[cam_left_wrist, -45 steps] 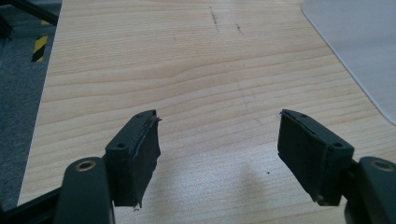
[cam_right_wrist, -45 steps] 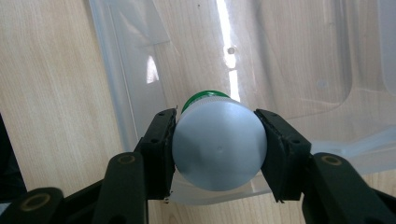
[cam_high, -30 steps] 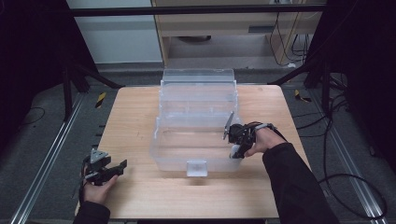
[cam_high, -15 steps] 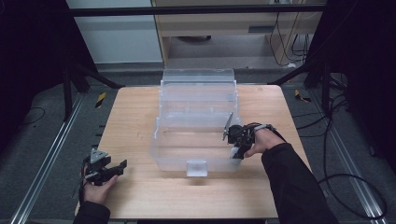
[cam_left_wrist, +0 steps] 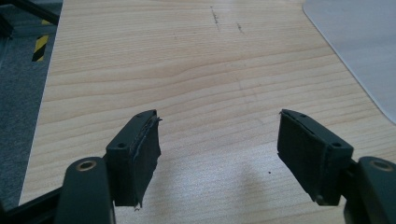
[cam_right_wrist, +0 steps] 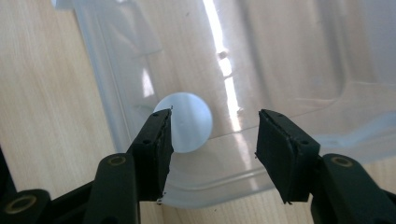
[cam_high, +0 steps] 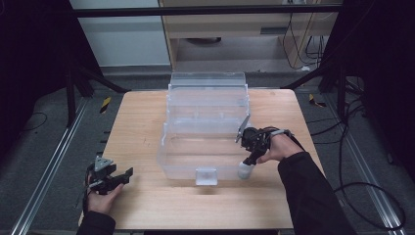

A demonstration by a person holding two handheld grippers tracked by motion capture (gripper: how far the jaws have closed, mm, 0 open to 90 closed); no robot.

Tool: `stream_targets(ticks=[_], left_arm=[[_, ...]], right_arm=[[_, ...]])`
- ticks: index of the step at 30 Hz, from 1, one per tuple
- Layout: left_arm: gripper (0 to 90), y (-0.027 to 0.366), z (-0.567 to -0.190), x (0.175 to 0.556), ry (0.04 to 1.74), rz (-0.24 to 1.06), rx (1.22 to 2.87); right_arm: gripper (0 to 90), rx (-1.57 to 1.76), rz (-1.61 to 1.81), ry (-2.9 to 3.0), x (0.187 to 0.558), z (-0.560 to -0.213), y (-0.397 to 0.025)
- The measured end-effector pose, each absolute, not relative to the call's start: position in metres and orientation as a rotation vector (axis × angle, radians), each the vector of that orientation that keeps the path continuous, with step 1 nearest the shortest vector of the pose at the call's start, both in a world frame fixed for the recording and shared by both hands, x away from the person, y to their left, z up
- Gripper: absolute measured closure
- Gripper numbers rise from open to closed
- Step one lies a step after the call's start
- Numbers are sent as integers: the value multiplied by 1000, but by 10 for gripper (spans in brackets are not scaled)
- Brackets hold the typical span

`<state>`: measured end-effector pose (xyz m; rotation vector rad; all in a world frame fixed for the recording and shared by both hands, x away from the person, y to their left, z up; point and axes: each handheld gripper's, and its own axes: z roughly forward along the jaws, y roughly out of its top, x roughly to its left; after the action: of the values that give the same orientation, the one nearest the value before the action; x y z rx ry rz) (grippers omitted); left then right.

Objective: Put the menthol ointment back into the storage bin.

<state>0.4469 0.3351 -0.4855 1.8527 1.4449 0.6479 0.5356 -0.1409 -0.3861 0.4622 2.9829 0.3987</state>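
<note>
A lab or workshop recording bay: a bare wooden bench (cam_high: 147, 122) stands on grey carpet, framed by dark metal struts (cam_high: 73, 88), with loose cables (cam_high: 362, 127) trailing past its right edge and yellow-black hazard tape (cam_high: 105, 104) on the floor.

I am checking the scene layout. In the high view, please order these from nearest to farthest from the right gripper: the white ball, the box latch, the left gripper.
1. White ball, just below the right gripper, at the clear box's front right corner.
2. Box latch, front middle of the box.
3. Left gripper, far across at the table's front left.
</note>
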Motion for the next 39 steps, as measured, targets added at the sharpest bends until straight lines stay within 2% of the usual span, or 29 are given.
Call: stream_targets(ticks=[4, 6, 9, 13, 18, 29, 39], left_arm=[[291, 335, -486, 447, 1446, 648, 1853], [291, 335, -486, 447, 1446, 647, 1854], [291, 335, -486, 447, 1446, 646, 1854], [293, 335, -486, 447, 1447, 640, 1859], [313, 335, -486, 446, 1443, 637, 1855], [375, 335, -486, 446, 1443, 626, 1855], [373, 337, -486, 447, 1452, 629, 1845]], right_arm=[[417, 523, 477, 2930, 532, -377, -147], [357, 538, 593, 2866, 527, -368, -154], [337, 563, 698, 2793, 521, -360, -164], [273, 646, 805, 2685, 513, -355, -176], [244, 768, 943, 2504, 500, -357, -191], [228, 1014, 1164, 2203, 468, -388, -231], [183, 1222, 1227, 1996, 455, -427, -270]])
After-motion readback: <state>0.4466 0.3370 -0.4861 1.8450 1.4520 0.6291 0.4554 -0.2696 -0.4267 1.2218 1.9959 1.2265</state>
